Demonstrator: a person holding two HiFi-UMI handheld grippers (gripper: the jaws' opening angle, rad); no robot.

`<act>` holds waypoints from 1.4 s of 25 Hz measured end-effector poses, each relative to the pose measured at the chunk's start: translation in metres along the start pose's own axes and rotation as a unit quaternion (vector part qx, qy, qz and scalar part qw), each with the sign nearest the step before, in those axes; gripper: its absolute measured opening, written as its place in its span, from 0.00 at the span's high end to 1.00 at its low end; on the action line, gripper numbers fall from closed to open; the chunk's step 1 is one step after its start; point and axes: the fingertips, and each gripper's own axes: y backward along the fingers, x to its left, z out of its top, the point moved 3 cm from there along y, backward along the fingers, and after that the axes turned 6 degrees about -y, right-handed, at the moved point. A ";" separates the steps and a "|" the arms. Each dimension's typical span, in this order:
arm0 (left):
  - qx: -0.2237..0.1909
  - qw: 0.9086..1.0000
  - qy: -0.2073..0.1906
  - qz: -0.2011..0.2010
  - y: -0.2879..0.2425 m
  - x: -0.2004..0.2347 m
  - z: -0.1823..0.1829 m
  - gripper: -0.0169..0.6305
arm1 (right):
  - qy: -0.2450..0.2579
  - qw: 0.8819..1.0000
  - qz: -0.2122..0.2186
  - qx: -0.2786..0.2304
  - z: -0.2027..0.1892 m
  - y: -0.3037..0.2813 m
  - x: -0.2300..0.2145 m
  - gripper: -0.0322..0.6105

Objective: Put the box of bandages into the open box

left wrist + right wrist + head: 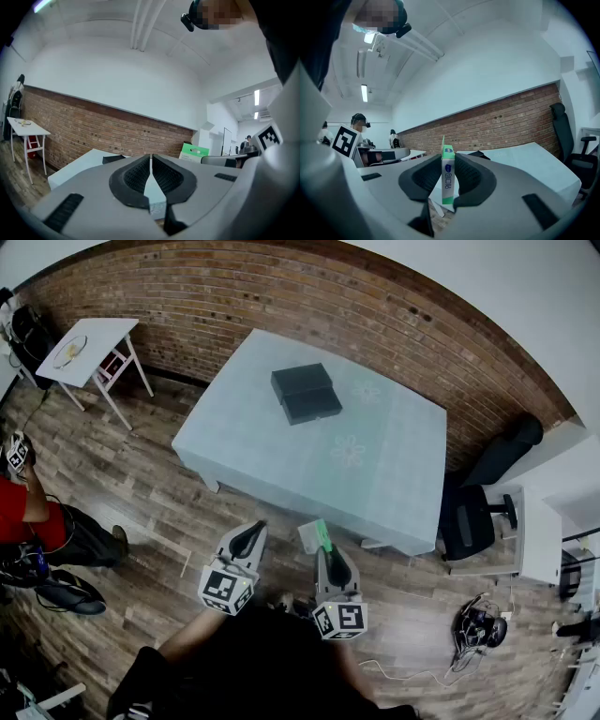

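The table (394,474), draped in smooth pale blue cloth, stands before a brick wall (375,306), with a small white side table (89,338) to its left, a black office chair (469,517) at its right and plank floor (141,484) around it. The open box (306,393), matte black and flat, lies toward its far side. Short of the table's near edge, the right gripper (447,180) clamps the box of bandages (447,176), a thin white-and-green carton upright between ribbed black pads, while the left gripper (150,161) beside it is closed on nothing.

Left gripper (257,529) closed, right gripper (325,551) clamped.
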 end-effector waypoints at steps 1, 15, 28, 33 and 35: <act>0.001 1.000 0.001 0.000 0.001 0.000 -0.001 0.91 | 0.000 1.000 0.000 -0.001 0.000 0.001 0.001 0.80; 0.008 1.000 0.011 -0.009 0.008 0.007 -0.004 0.91 | 0.004 1.000 0.006 -0.004 0.001 -0.003 0.016 0.80; 0.010 0.999 -0.007 -0.030 0.019 0.039 -0.002 0.91 | 0.004 1.000 -0.018 -0.001 -0.011 -0.027 0.040 0.80; 0.012 0.999 0.004 -0.041 0.029 0.059 -0.007 0.91 | 0.007 1.000 -0.020 -0.004 -0.019 -0.041 0.058 0.80; 0.016 0.999 0.007 -0.044 0.028 0.065 -0.010 0.91 | 0.010 1.000 -0.021 -0.004 -0.020 -0.049 0.062 0.80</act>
